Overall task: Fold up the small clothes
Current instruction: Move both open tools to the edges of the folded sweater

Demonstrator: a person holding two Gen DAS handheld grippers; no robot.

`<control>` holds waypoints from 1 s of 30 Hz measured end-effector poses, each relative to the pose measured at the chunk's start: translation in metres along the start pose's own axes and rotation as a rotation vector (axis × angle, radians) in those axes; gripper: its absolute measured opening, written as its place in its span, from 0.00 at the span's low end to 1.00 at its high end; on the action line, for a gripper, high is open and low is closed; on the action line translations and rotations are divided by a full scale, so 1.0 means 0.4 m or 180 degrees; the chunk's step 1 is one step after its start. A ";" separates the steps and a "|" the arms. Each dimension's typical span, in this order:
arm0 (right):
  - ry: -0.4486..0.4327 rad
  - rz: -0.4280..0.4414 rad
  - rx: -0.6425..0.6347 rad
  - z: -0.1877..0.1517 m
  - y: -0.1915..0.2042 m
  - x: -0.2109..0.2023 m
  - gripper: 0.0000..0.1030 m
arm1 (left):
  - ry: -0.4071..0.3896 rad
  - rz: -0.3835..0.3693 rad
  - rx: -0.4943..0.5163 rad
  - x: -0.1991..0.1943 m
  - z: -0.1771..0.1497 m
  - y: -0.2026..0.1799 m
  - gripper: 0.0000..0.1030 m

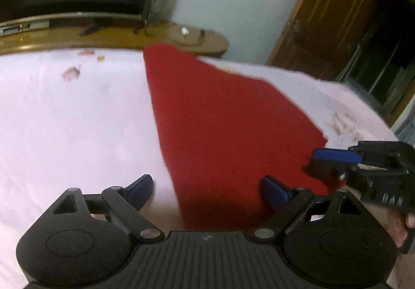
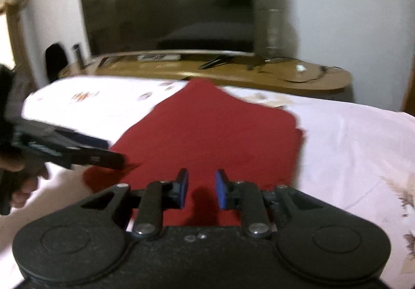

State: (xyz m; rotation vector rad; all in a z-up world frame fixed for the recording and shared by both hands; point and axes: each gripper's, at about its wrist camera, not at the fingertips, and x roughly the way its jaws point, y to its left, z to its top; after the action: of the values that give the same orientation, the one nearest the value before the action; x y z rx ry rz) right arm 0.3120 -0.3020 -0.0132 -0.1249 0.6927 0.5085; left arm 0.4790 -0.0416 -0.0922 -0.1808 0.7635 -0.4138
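left wrist view: flat red cloth garment (image 1: 220, 120) on white bed sheet (image 1: 64, 120), near edge
left gripper (image 1: 207, 189): fingers wide apart, empty
right gripper (image 2: 199, 189): fingers slightly apart, empty
progress: folding apparently barely begun

The cloth (image 2: 207, 138) lies on the bed (image 2: 350, 138) just before my right tool (image 2: 199, 189). My left tool (image 2: 114, 159) is at its left, at the cloth's near edge. Behind the bed stands the surface (image 2: 233, 73), and the television (image 2: 166, 6) is on it.
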 end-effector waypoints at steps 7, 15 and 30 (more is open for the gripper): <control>0.0347 -0.0225 -0.0124 -0.057 -0.027 0.034 0.18 | 0.0014 0.0151 0.0166 -0.035 -0.038 0.039 0.88; 0.0345 -0.0250 -0.0148 -0.064 -0.032 0.030 0.18 | 0.0027 0.0259 0.0139 -0.074 -0.058 0.047 0.88; 0.0332 -0.0357 0.0103 -0.031 -0.020 0.017 0.23 | 0.0064 0.0391 0.0107 -0.060 -0.049 0.034 0.88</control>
State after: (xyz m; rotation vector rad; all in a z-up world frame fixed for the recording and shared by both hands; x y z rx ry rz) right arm 0.3131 -0.3098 -0.0275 -0.1597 0.7909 0.3852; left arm 0.4536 -0.0193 -0.0952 -0.0978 0.7827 -0.3122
